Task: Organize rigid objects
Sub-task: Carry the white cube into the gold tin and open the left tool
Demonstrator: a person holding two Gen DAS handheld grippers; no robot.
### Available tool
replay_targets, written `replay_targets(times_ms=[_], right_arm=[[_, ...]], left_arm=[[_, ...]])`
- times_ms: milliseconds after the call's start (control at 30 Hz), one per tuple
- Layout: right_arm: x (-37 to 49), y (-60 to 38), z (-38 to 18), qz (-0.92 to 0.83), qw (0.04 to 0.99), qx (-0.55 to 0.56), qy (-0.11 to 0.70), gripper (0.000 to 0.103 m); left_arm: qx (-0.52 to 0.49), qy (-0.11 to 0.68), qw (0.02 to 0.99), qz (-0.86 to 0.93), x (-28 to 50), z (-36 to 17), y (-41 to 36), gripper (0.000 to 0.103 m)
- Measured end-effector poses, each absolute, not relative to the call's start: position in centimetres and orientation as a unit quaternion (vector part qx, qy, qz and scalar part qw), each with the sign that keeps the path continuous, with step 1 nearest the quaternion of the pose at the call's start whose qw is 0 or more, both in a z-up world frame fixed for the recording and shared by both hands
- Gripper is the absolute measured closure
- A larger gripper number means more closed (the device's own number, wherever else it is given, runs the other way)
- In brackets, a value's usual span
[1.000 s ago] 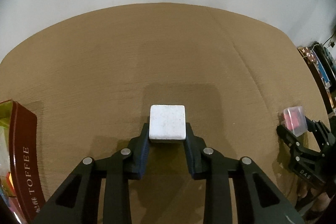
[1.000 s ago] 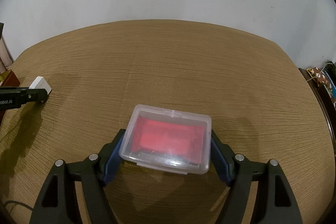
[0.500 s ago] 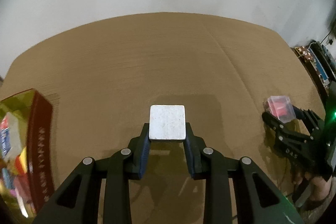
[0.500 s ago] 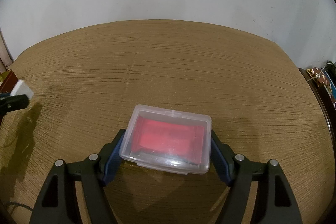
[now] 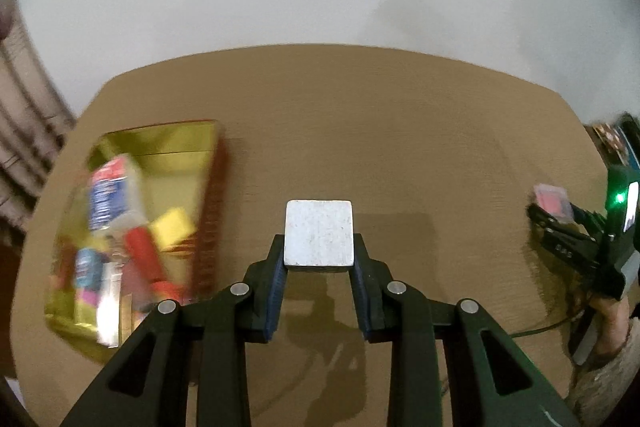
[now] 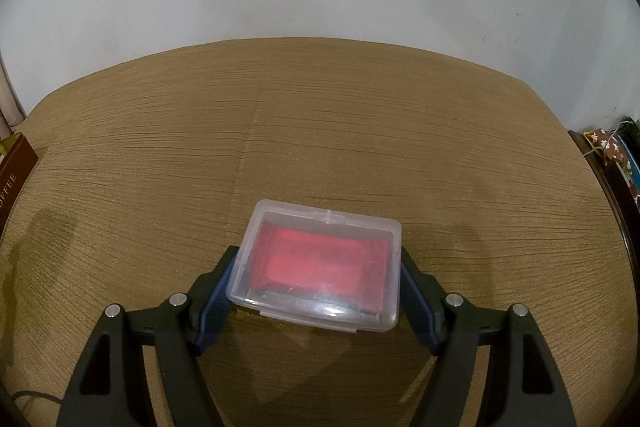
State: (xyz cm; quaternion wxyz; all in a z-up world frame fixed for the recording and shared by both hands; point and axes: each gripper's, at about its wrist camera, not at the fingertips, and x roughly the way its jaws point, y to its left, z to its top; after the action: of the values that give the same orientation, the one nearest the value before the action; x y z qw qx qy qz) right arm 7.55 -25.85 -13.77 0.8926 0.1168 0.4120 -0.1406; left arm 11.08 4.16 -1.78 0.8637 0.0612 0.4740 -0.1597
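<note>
Left gripper (image 5: 319, 269): closed on the white block (image 5: 319, 233), which is pinched by its two side faces and carried clear of the cloth.
Right gripper (image 6: 316, 291): spread wide, both pads pressed to the short ends of the clear case (image 6: 318, 273); red contents are seen through the lid.
Case axis: long side laid across the fingers, left to right in the frame.
Tin (image 5: 176, 143): found at left of the left wrist frame, blurred, open, gold inside, partly filled with small packets.
Bearing: the tin is judged the destination; it lies left of and beyond the block.
Nearer hand: the left.
Table (image 5: 360, 131): brown cloth, bare beyond.
</note>
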Motion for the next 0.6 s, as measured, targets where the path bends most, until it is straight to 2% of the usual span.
replay_targets(times_ms=[267, 600], right_arm=[[7.6, -25.9, -13.7, -0.141, 0.893, 0.116, 0.412, 0.027], [7.5, -25.8, -13.8, -0.14, 0.893, 0.114, 0.412, 0.027]], left_arm=[[0.033, 0.477, 0.874, -0.079, 11.8, -0.9, 11.9, 0.076], [-0.004, 0.519, 0.854, -0.042, 12.2, -5.0, 16.9, 0.076]])
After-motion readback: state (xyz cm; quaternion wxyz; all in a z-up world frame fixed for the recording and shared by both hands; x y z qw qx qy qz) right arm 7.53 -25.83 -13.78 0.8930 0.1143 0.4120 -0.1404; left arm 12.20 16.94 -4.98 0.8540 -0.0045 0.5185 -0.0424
